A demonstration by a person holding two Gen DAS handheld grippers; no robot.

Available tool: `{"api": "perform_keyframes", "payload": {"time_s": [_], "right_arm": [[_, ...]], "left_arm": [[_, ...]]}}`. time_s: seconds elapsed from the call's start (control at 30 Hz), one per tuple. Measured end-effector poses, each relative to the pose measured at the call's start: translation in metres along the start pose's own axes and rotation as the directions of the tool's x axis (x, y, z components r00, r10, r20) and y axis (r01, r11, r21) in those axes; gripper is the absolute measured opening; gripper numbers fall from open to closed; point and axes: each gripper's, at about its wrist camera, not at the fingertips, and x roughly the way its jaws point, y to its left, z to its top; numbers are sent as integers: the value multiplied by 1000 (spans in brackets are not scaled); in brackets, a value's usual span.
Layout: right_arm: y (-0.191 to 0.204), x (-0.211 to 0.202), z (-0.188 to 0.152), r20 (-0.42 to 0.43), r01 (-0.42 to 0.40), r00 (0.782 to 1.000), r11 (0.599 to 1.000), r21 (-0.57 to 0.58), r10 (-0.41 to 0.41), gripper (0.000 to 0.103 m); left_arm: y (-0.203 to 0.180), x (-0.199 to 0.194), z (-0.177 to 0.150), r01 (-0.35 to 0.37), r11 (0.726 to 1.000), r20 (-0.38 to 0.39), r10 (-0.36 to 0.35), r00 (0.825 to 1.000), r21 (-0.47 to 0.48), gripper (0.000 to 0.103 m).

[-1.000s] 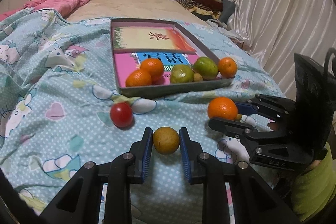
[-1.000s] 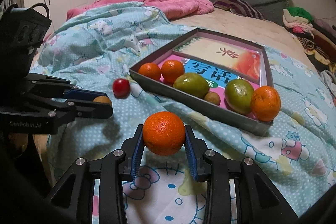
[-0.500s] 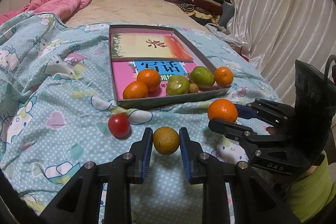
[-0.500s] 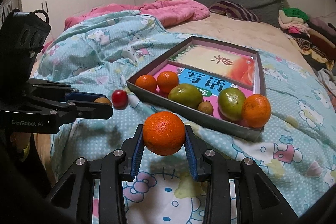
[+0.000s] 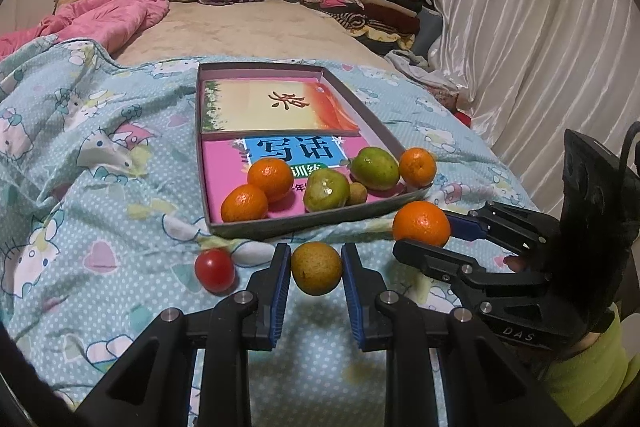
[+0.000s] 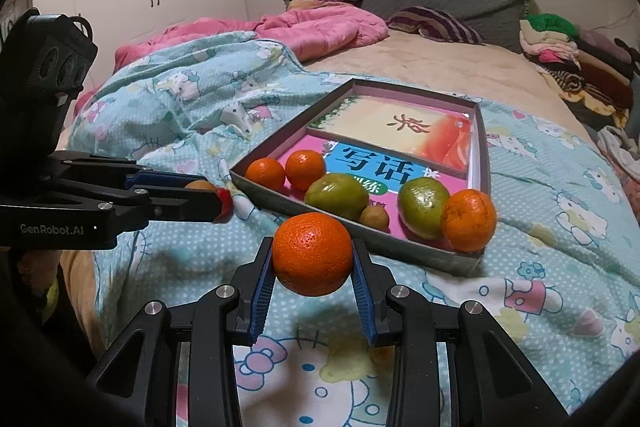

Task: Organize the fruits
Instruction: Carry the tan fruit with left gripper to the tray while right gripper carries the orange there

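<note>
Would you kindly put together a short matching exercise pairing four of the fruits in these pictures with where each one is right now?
Things:
1. large orange
2. yellow-brown fruit
3. red tomato
4. small brown fruit

Places:
A. lying on the blue blanket, outside the tray
B. held in the right gripper
C. in the tray, between two green fruits
D. held in the left gripper

Pairs: 1-B, 2-D, 3-A, 4-C

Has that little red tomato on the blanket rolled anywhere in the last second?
No. The small red tomato stays just off the grey cardboard tray's near-left corner.
</note>
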Motion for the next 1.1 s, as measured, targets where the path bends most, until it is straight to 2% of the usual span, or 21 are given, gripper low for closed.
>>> {"api": "perform_keyframes", "payload": {"time_s": [0.6, 1.1], "right_arm": [[-14, -6, 17, 36, 43, 998, 999, 20, -44, 37], [-31, 5, 42, 48, 92, 994, 995, 23, -93, 37]], "left_arm": [[-3, 8, 17, -2, 1000, 3, 2, 1000, 21, 26], [5, 35, 38, -26, 999, -24, 27, 999, 26, 26]]}}
